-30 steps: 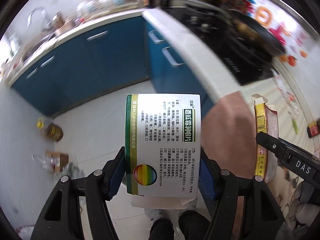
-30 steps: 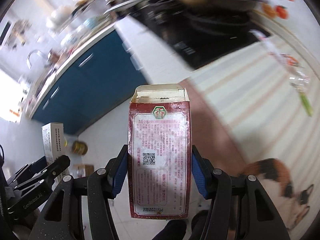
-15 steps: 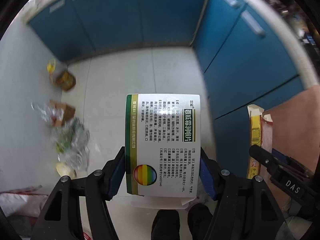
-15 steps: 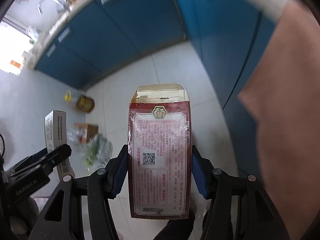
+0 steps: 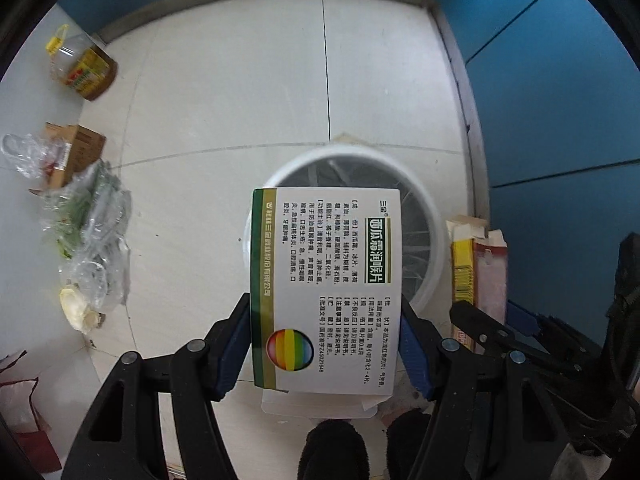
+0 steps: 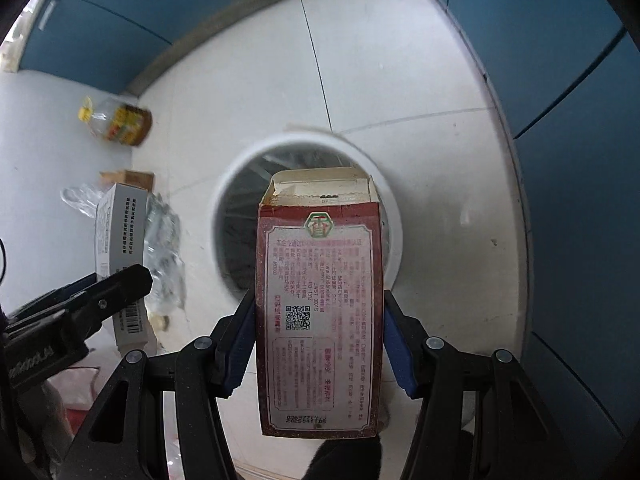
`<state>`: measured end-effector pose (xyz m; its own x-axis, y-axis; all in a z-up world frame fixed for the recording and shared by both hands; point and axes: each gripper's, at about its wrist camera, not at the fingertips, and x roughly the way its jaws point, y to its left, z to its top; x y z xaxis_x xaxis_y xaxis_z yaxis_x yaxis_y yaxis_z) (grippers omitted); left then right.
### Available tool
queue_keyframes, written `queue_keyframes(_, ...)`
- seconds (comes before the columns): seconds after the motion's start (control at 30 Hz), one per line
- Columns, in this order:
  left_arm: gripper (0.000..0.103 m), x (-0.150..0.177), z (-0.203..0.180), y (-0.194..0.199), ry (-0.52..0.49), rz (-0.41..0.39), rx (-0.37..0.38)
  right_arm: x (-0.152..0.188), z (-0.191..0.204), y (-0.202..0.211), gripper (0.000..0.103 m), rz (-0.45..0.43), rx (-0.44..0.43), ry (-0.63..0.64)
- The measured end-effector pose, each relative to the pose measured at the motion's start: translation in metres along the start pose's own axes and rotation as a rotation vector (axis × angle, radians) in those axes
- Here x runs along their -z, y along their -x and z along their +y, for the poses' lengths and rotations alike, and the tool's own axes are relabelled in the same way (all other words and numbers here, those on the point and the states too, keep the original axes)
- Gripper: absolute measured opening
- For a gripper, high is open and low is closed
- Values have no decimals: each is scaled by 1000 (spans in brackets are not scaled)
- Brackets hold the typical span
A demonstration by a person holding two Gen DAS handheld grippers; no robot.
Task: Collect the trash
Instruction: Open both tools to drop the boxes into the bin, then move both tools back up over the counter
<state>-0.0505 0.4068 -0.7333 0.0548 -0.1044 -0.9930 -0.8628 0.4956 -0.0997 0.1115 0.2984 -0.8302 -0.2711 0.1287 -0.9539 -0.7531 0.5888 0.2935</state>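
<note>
Hidden: My white box (image 5: 326, 284) covers the near half of the bin (image 5: 430, 216), so I cannot see what lies at the bottom of the bin.
Cut off: Only the tips of two dark shoes (image 5: 334, 450) show at the lower edge of the left view.
Hard to see: The crumpled clear plastic (image 5: 94, 224) by the wall holds something green, but I cannot tell what it is.
Left gripper: My left gripper (image 5: 326, 344) is clamped on the white box, with a blue pad pressed on each side.
Right gripper: My right gripper (image 6: 318, 340) is clamped on the red box (image 6: 320, 308) in the same way.
Where the trash is: Both boxes hang right over the round white bin on the floor (image 5: 240, 80), side by side, not in it yet.
Changed: A second ago I saw the bench, the stove and a pan up high. Now both views look down at the floor and the bin, which did not show before.
Same: Both boxes sit in the pads just as they did a second ago.
White box: Flat smooth card, with a green and gold stripe, black print and a rainbow ball.
Red box: Worn dark red card with pale print, and its top flaps stand open.
Bin: Round, with a thick white rim and a shiny clear bag inside.
Floor: Big pale smooth tiles with thin dark lines, next to blue cupboard doors (image 5: 560, 100).
Other things: An oil bottle (image 5: 82, 66) with a yellow cap and a brown cardboard box (image 5: 76, 150) lie near the wall.
</note>
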Motion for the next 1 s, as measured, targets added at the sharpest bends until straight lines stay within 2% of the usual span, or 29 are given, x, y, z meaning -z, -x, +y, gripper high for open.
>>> queue_keyframes(0.17, 65, 1, -1, -15, 11, 27, 24, -7, 2, -36, 60, 43, 0, 31)
queue_keyframes(0.27, 67, 2, 7, -4, 42, -1, 10, -12, 4, -39, 65, 81, -22, 51)
queue_keyframes(0.3, 73, 1, 8, -2, 42, -20, -13, -13, 7, -37, 69, 84, -20, 57)
queue_keyframes(0.33, 79, 2, 12, 4, 46, -41, -33, -15, 10, -35, 87, 85, -15, 65)
queue_keyframes(0.37, 94, 4, 16, 10, 51, -59, -46, -15, 15, -29, 100, 81, 0, 77)
queue_keyframes(0.4, 103, 5, 23, 18, 61, -76, -54, -15, 18, -24, 101, 76, 9, 85)
queue_keyframes(0.5, 103, 10, 36, 41, 85, -96, -70, -15, 28, -3, 101, 67, 29, 101)
queue_keyframes(0.63, 103, 20, 42, 85, 101, -131, -94, -10, 46, 40, 101, 23, 113, 151)
queue_keyframes(0.8, 103, 39, 35, 154, 87, -151, -145, 8, 69, 118, 103, -37, 226, 192)
queue_keyframes(1.0, 103, 70, 19, 247, 45, -187, -192, 36, 102, 237, 103, -109, 248, 224)
